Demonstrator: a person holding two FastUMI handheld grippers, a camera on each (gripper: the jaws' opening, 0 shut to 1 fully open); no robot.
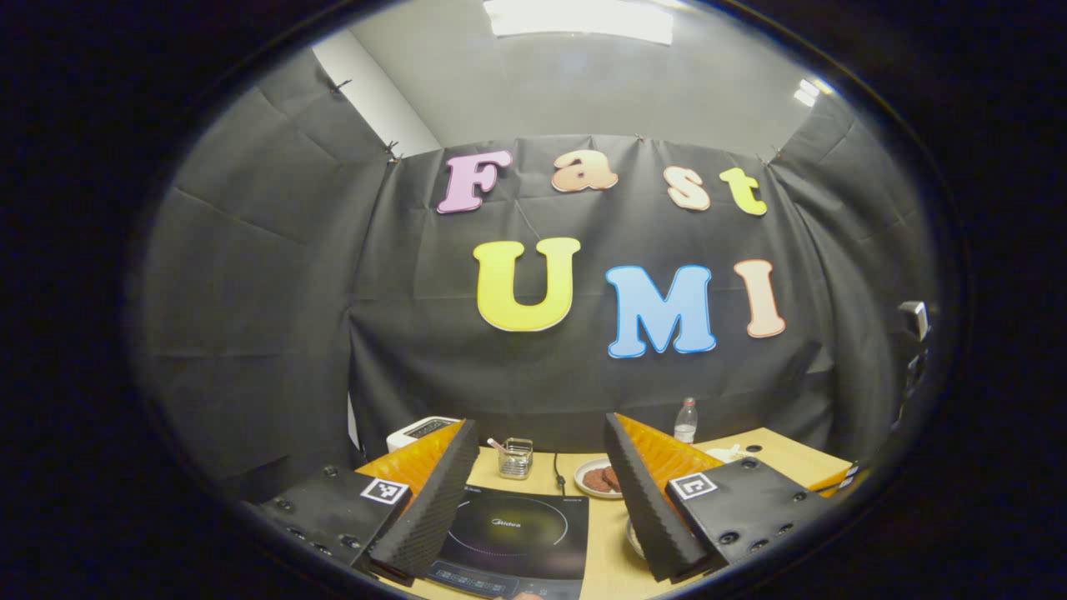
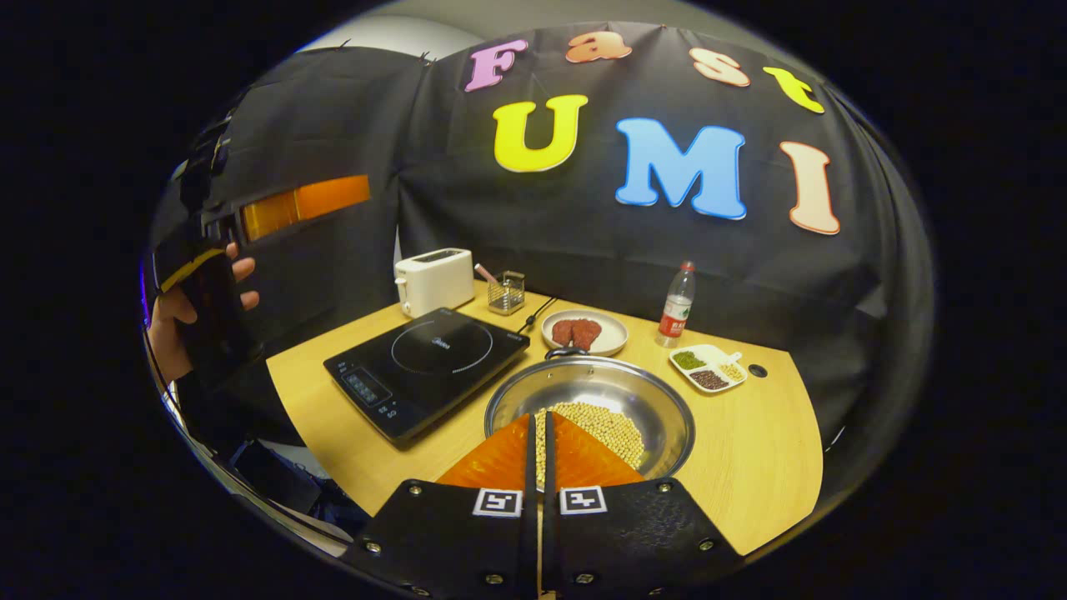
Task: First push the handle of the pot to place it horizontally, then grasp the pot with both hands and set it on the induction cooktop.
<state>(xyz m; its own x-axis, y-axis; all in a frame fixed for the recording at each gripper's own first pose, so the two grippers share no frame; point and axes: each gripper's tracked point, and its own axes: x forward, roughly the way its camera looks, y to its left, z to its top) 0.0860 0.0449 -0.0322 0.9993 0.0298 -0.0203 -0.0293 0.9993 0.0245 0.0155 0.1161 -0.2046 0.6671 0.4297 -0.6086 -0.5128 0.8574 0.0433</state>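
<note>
Pot [image 2: 590, 406] sits on the worktop [image 2: 754, 467] just right of the induction cooktop [image 2: 427, 362], near-touching its right edge, not yet on it. Pot is a wide shallow steel pan, polished and curved, so likely slick under the fingers; pale beans [image 2: 596, 429] cover part of the bottom, so expect moderate weight and a load that slides if tilted. Keep it level. Dark loop handle [image 2: 567, 352] stands at the far rim, next to the plate of meat [image 2: 584, 332]; that's the part to push flat. For the lift I'd pinch the thin rim on opposite sides, rigid metal, no give. Cooktop is flat black glass, smooth, likely low friction on landing. Right gripper [image 2: 538, 437] hovers over the pot's near rim, fingers closed together, holding nothing. Left gripper [image 1: 542, 467] is raised above the cooktop, fingers spread wide, empty.
</note>
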